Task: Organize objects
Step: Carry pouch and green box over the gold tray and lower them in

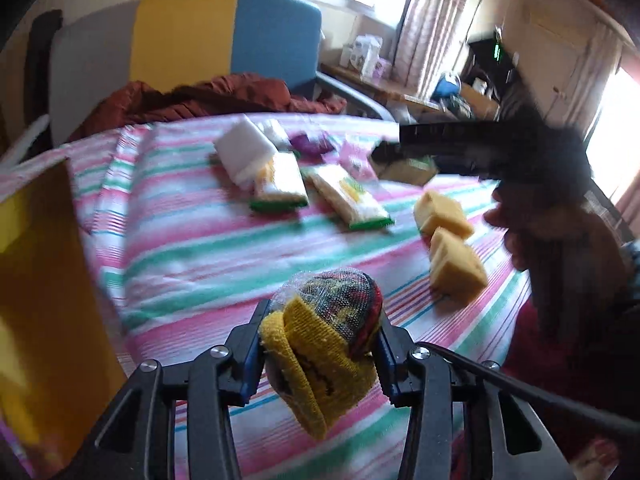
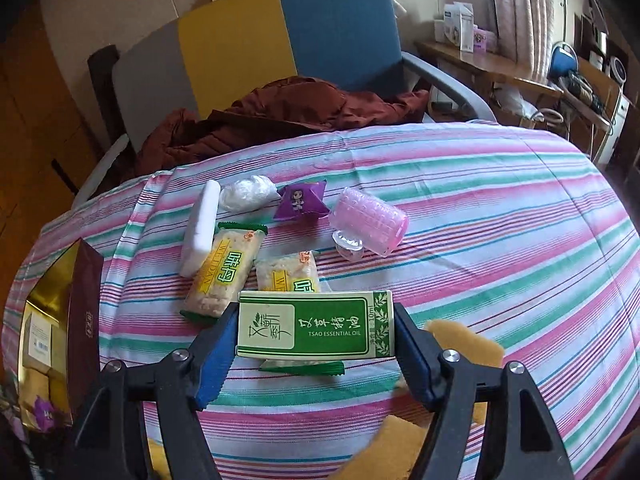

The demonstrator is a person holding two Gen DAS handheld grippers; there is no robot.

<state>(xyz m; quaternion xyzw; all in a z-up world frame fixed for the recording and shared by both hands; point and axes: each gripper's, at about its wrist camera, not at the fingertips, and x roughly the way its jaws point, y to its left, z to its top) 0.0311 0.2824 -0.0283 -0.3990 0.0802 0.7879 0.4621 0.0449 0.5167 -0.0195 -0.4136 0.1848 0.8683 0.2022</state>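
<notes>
Between right gripper (image 2: 316,344) pads: essential oil box (image 2: 316,330), pinched | left gripper (image 1: 320,344): clamps netted scrubber (image 1: 324,344)

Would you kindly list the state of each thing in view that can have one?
Left hand-held gripper: shut on the yellow netted bundle, lifted.
Right hand-held gripper: shut on the green essential oil box.
Gold-lined box: open, items inside.
Two snack packets: sealed, lying flat.
Pink ribbed container: on its side.
Purple packet: sealed.

second cracker packet (image 2: 289,276) half hidden behind green box (image 2: 316,325), right gripper (image 1: 386,152) motion-blurred
</notes>
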